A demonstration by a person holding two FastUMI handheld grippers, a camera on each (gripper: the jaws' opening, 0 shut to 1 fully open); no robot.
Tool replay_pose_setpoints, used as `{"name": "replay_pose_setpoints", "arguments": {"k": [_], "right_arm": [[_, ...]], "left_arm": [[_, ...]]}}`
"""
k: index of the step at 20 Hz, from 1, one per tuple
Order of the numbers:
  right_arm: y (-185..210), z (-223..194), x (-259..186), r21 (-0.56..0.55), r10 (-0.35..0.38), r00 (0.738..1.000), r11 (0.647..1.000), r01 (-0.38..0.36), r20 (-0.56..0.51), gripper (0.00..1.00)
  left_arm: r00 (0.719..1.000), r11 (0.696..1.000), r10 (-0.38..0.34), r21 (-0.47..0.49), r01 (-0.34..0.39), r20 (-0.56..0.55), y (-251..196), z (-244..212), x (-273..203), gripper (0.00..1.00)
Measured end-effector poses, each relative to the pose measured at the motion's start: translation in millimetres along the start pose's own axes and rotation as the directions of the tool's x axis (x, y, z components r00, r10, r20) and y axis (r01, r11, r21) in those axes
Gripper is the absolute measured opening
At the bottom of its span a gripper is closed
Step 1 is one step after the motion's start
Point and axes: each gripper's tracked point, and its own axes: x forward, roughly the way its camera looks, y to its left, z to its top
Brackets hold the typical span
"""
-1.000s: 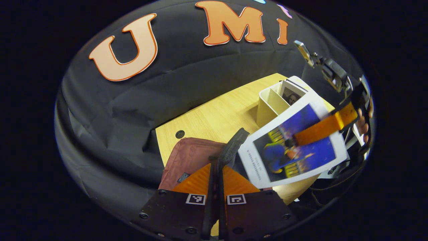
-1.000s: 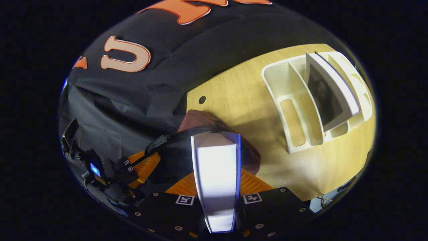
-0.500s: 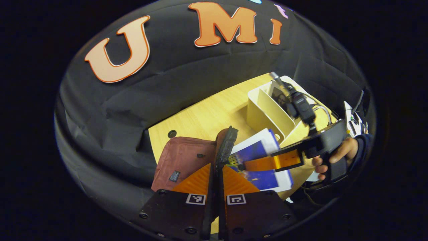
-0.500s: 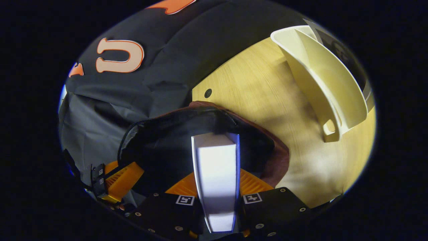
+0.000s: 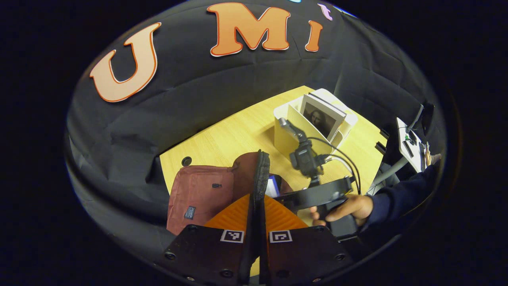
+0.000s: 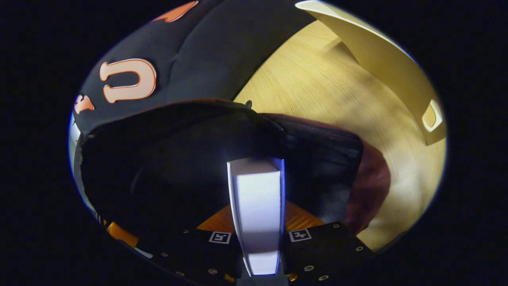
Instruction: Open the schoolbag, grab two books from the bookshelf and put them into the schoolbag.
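The maroon schoolbag (image 5: 198,190) lies on the wooden table (image 5: 238,135). My left gripper (image 5: 258,198) is shut on the bag's black zipper edge (image 5: 262,171) and holds the flap up. My right gripper (image 6: 256,206) is shut on a white book with a blue cover (image 6: 256,214). The book's front end reaches into the bag's dark opening (image 6: 178,159). In the left gripper view a strip of the blue book (image 5: 273,186) shows just behind the raised flap. A second book with a portrait cover (image 5: 319,119) stands in the cream bookshelf (image 5: 289,137).
A hand (image 5: 345,206) in a dark sleeve holds the right gripper's black body (image 5: 317,194), with a small camera and cables above it. The bookshelf (image 6: 389,67) stands close on the right of the bag. A round hole (image 5: 186,161) marks the table near its back edge.
The right gripper has carried the blue book down from above the table into the bag's mouth. The left gripper has kept hold of the raised flap.
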Motion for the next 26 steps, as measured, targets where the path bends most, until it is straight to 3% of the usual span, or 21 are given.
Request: {"name": "replay_pose_setpoints", "arguments": {"k": [3, 4, 8, 9, 13, 16, 20, 23, 26], "right_arm": [[-1, -3, 16, 0.022, -0.010, 1.000, 1.000, 0.010, 0.008, 0.40], [-8, -1, 16, 0.002, -0.057, 0.998, 0.998, 0.057, 0.015, 0.40], [-27, -2, 0, -0.085, -0.152, 0.988, 0.985, 0.153, 0.020, 0.67], [-29, -3, -8, -0.114, -0.165, 0.986, 0.980, 0.166, 0.014, 1.00], [-36, 6, -42, -0.277, -0.243, 0.968, 0.928, 0.248, 0.053, 0.97], [-52, 26, -89, -0.398, -0.307, 0.946, 0.858, 0.323, 0.106, 0.97], [-67, 52, -152, -0.489, -0.379, 0.918, 0.784, 0.383, 0.113, 0.98], [-86, 82, -196, -0.541, -0.449, 0.881, 0.708, 0.454, 0.151, 0.98], [-89, 111, -238, -0.555, -0.489, 0.856, 0.670, 0.492, 0.168, 0.98]], "left_arm": [[1.000, 1.000, 0.011, -0.017, -0.011, 0.000, 2, -2, 5, 0.09], [1.000, 0.999, 0.017, -0.030, -0.017, -0.005, 5, -4, 5, 0.09], [0.999, 0.996, 0.042, -0.078, -0.041, 0.009, 22, -6, 7, 0.09], [0.999, 0.995, 0.041, -0.093, -0.041, 0.008, 21, -7, 8, 0.09], [0.999, 0.994, 0.043, -0.099, -0.043, 0.003, 15, -10, 17, 0.09], [0.999, 0.995, 0.041, -0.087, -0.040, 0.008, 6, -9, 22, 0.10], [0.998, 0.994, 0.057, -0.091, -0.056, 0.008, 2, -13, 32, 0.09], [0.999, 0.993, 0.049, -0.112, -0.047, 0.010, -4, -16, 36, 0.09], [0.998, 0.989, 0.061, -0.134, -0.059, 0.005, -4, -20, 41, 0.09]]}}
